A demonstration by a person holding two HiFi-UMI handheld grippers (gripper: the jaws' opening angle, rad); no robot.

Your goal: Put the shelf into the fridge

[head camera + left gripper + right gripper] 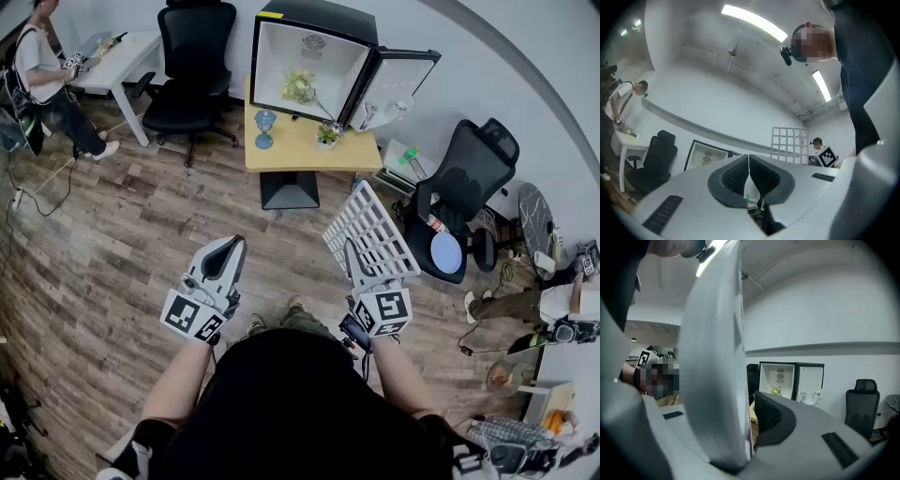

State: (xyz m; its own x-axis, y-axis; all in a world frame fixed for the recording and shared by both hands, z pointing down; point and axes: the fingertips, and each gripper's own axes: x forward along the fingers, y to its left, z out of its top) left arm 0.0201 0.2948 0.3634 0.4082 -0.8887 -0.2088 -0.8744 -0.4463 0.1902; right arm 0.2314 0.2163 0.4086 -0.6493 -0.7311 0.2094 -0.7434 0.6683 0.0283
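right claw (356, 262) is clamped on the near edge of the white wire shelf (373, 225), which sticks up and away from it, tilted, in the air above the wood floor (141, 234). left claw (228, 251) is pressed closed with nothing in it, beside the shelf but not touching it. well ahead, the open fridge (309, 56) sits on a yellow table (291, 145).

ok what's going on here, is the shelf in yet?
Not yet. The person stands back from the open fridge, which sits on the yellow table. The right gripper is clamped on the white wire shelf, held up in the air. The left gripper is shut and empty.
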